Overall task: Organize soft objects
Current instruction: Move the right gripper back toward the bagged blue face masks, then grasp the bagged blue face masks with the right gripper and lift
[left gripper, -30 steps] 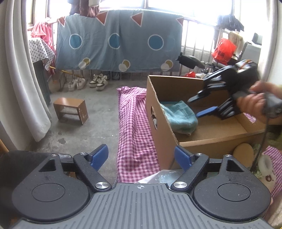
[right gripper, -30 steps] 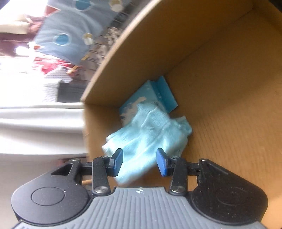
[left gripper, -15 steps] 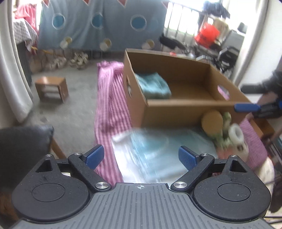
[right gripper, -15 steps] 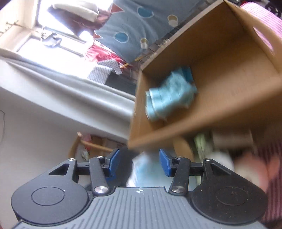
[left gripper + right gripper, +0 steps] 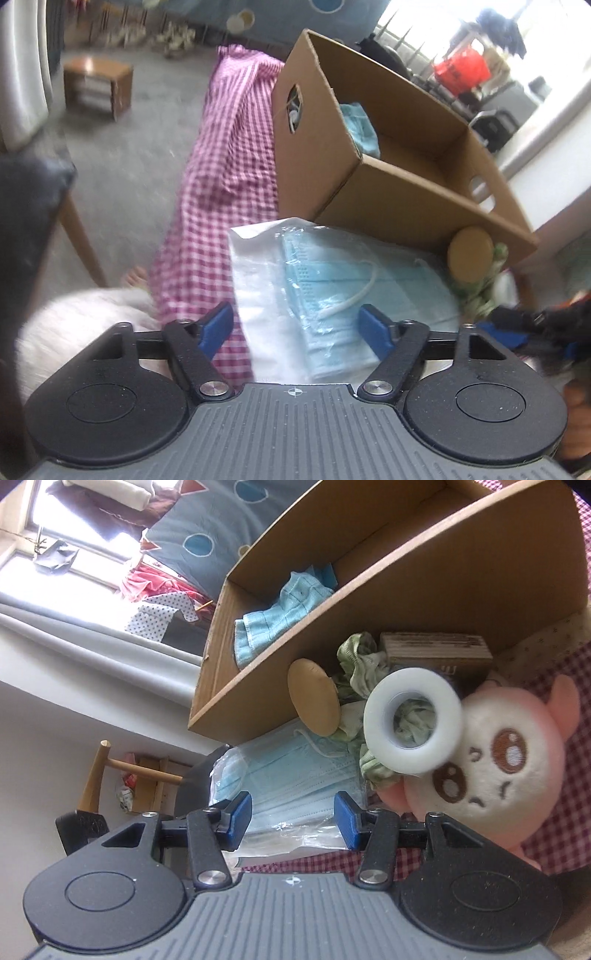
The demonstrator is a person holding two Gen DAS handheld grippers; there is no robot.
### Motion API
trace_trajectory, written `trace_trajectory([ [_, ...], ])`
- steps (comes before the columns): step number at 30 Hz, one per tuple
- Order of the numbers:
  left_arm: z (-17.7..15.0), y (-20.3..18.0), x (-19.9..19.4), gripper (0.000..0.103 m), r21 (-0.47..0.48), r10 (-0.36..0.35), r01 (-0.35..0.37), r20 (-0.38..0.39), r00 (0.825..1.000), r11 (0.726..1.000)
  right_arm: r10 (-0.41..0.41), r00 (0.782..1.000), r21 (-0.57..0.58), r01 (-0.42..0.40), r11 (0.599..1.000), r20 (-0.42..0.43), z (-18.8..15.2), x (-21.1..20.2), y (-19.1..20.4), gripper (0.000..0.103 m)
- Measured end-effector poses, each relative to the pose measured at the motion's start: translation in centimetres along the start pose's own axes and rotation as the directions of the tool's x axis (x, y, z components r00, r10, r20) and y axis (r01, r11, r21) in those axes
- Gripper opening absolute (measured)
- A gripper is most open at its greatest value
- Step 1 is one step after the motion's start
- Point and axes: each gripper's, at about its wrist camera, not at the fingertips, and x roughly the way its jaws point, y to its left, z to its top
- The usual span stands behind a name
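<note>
Left wrist view. The left gripper [image 5: 297, 325] has tipped down from the cardboard box [image 5: 388, 192] toward the bag of face masks [image 5: 325, 288], which lies on the checked cloth [image 5: 221, 177] just near of the box. A second ago this bag was barely in view; it now fills the space between the fingers. The jaws have just been closing and stand part spread, with the bag between them. The right pad sits at the mask stack's edge, but contact cannot be confirmed, and the left pad is clear of the bag. The light blue towel [image 5: 360, 125] rests inside the box at its left end. Judgement: the bag is the next item to be picked up. At the right edge the right gripper [image 5: 532, 332] is cut off and blurred.

Right wrist view. The right gripper [image 5: 291, 816] was over the towel [image 5: 273, 620] inside the box [image 5: 461, 565] a second ago; it is now outside, near of the box wall, with nothing between its part-spread fingers. The towel remains in the box, so that placement appears complete. Ahead lie the bag [image 5: 291, 771], a green cloth [image 5: 365, 668], a white tape roll [image 5: 412, 720] and a pink plush toy [image 5: 513, 760], all still outside. The round tan object [image 5: 314, 701] and the brown block [image 5: 436, 650] cannot be identified.
</note>
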Motion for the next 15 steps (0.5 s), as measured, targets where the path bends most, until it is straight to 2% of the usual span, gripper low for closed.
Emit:
trace_trajectory([
  [1,0.2,0.4,0.3,0.057,-0.032,-0.030,0.029,-0.012,0.999,0.999,0.002,1.000,0.007,-0.002,1.000,-0.002,0.0,0.2,-0.1,0.052],
  [3,0.3,1.0,0.4,0.044,-0.083,-0.082,0.081,-0.014,0.996,0.993,0.010,1.000,0.013,-0.010,1.000,-0.006,-0.2,0.7,-0.2,0.052],
  [6,0.4,0.9,-0.2,0.028,-0.091,-0.074,0.075,0.016,0.997,0.993,0.009,1.000,0.017,-0.008,1.000,-0.011,-0.3,0.9,-0.2,0.052],
  [9,0.4,0.8,-0.9,0.024,-0.090,-0.067,0.070,0.033,0.997,0.993,0.014,1.000,0.024,-0.014,1.000,-0.013,-0.5,0.7,-0.4,0.052],
  [12,0.2,0.7,-1.8,0.024,-0.076,-0.036,0.041,0.062,0.997,0.996,0.019,1.000,0.028,-0.019,0.999,-0.006,-0.7,0.3,-0.6,0.052],
  [15,0.1,0.9,-2.4,0.024,-0.077,-0.041,0.045,0.062,0.997,0.996,0.028,1.000,0.037,-0.027,0.999,-0.009,-0.8,0.4,-0.8,0.052],
])
